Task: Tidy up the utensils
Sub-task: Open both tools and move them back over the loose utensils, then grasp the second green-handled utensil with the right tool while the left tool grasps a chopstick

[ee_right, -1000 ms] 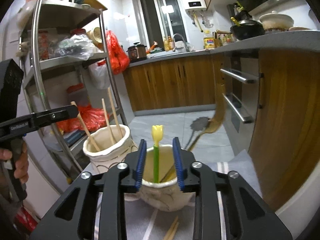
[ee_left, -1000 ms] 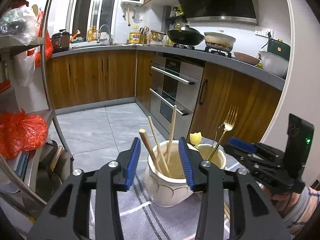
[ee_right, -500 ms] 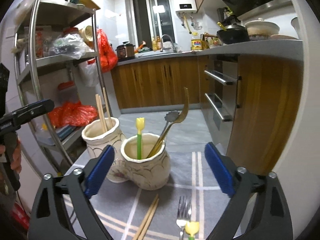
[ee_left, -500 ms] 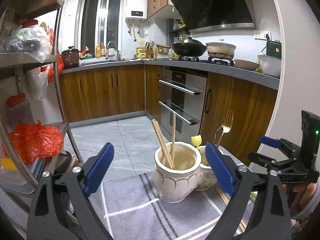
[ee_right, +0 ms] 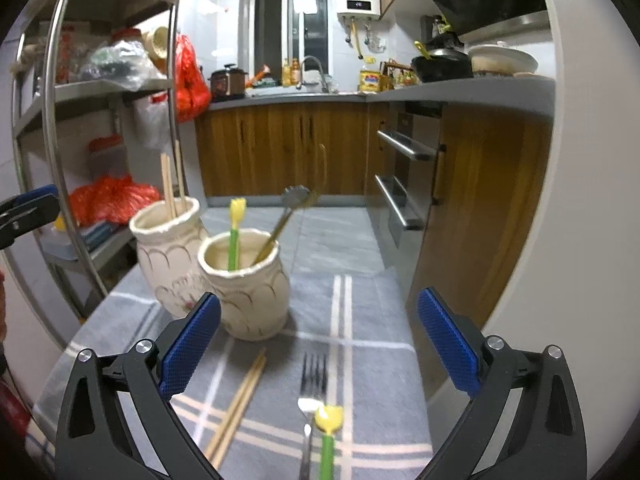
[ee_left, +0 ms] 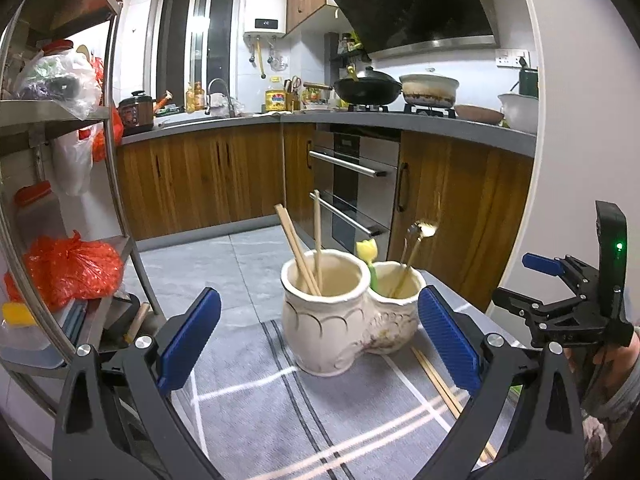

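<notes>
left gripper point(ee_left: 320, 332) wide open, holds nothing | right gripper point(ee_right: 319, 340) opening, empty | jars point(ee_right: 244, 284) frame centre, touching, utensil bottoms hidden inside | fork point(ee_right: 313, 372) and chopsticks point(ee_right: 240, 396) on cloth point(ee_right: 372, 360), cut off at lower edge

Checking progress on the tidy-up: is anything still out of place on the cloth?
Yes. A pair of chopsticks, a fork and a green stick with a yellow tulip top still lie loose on the grey cloth, in front of the two pots instead of standing in them.
</notes>
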`<state>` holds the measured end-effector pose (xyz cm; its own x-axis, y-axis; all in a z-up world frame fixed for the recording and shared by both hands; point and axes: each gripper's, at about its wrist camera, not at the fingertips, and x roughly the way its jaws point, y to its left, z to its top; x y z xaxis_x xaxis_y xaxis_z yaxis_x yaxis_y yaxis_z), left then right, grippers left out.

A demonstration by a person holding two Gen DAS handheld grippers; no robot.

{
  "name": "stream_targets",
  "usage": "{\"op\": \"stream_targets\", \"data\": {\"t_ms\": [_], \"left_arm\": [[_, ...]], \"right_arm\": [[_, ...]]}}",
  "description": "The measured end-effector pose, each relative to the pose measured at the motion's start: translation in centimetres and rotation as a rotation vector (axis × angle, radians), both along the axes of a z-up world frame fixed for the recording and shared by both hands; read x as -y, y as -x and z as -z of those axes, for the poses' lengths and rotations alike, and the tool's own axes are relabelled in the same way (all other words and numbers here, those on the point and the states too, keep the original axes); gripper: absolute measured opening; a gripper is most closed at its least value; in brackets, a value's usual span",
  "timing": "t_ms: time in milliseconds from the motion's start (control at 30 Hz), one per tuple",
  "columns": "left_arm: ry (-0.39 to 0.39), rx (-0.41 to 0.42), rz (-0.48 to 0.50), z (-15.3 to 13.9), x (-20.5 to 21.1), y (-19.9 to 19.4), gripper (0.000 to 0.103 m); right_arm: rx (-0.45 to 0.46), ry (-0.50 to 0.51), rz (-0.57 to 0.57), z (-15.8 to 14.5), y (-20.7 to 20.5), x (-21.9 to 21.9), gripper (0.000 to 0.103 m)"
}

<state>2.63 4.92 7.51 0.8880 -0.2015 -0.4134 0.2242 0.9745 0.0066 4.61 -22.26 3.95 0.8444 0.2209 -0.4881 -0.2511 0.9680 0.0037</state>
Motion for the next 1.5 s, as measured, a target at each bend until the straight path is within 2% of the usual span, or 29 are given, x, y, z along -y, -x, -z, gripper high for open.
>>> {"op": "stream_targets", "data": {"t_ms": [200, 433, 633, 967, 1000, 1067, 1133, 1300, 1400, 1500], "left_arm": [[0.006, -0.036, 0.016, 1.5, 0.3, 0.3, 0.097], [-0.01, -0.09, 0.031, 3.6, 1.0, 0.3, 0.097], [-0.027, -0.141, 0.053, 5.8, 2.0, 0.1, 0.097], [-0.084, -0.197, 0.098, 8.8, 3.9, 0.5, 0.097], [-0.087, -0.2, 0.102, 8.9, 4.0, 0.5, 0.097], [-0.09, -0.203, 0.106, 9.1, 4.1, 0.5, 0.097], [-0.085, -0.21, 0.111, 9.3, 4.2, 0.5, 0.097], [-0.086, -0.216, 0.127, 9.6, 4.8, 0.8, 0.097], [-0.084, -0.221, 0.134, 9.7, 5.1, 0.7, 0.097], [-0.086, -0.231, 0.146, 9.9, 5.9, 0.7, 0.097]], "right_arm": [[-0.025, 0.062, -0.012, 1.4, 0.7, 0.7, 0.098], [-0.045, 0.09, -0.002, 2.7, 1.5, 1.9, 0.098], [-0.111, 0.073, -0.021, 4.0, 1.6, 2.5, 0.098], [-0.243, 0.152, -0.032, 7.0, 1.1, 1.8, 0.095], [-0.253, 0.156, -0.034, 7.2, 1.2, 1.7, 0.093], [-0.284, 0.16, -0.037, 7.9, 1.3, 1.7, 0.08], [-0.318, 0.149, -0.041, 8.5, 1.3, 1.8, 0.062], [-0.362, 0.101, -0.07, 8.9, 2.0, 2.2, 0.037], [-0.375, 0.093, -0.08, 8.7, 2.4, 2.2, 0.027], [-0.395, 0.096, -0.079, 9.0, 2.3, 2.1, 0.025]]}}
